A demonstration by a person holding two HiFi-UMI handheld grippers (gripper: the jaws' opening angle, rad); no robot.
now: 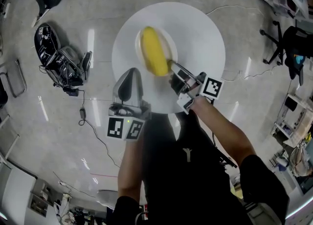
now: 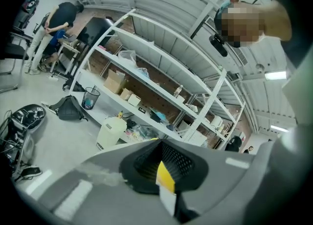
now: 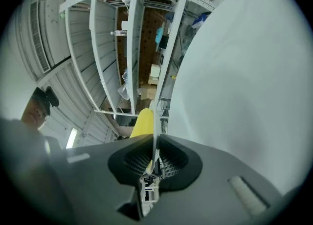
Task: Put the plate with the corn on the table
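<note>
**Head view.** The round white table (image 1: 200,28) lies directly below. The plate (image 1: 172,47) with the corn (image 1: 155,53) sits inside the table's outline, left of its centre. The right gripper (image 1: 172,66) reaches in from the near side and meets the plate at its near rim. The left gripper (image 1: 129,75) hangs just beside the plate's near-left edge, apart from it, above the table's near margin. From here I cannot see the jaw contact, and I cannot tell whether the plate rests on the tabletop or is held above it.

**Right gripper view.** This view shows the jaws. They are clamped on the plate's rim, which runs edge-on as a thin white line rising from between the pads. The corn shows as a yellow hump on one side of that line. The tabletop fills the other side as a broad white surface.

**Left gripper view.** The jaws are pressed together with no scene object between them. A small yellow and white strip (image 2: 166,182) sits at the seam, and I cannot tell what it is. This view points away from the table, toward white shelving (image 2: 161,89) and the floor (image 2: 34,92).

**Appearance.** The plate is white, round and shallow. The corn is a single bright yellow cob lying lengthwise and covering much of the plate.
</note>
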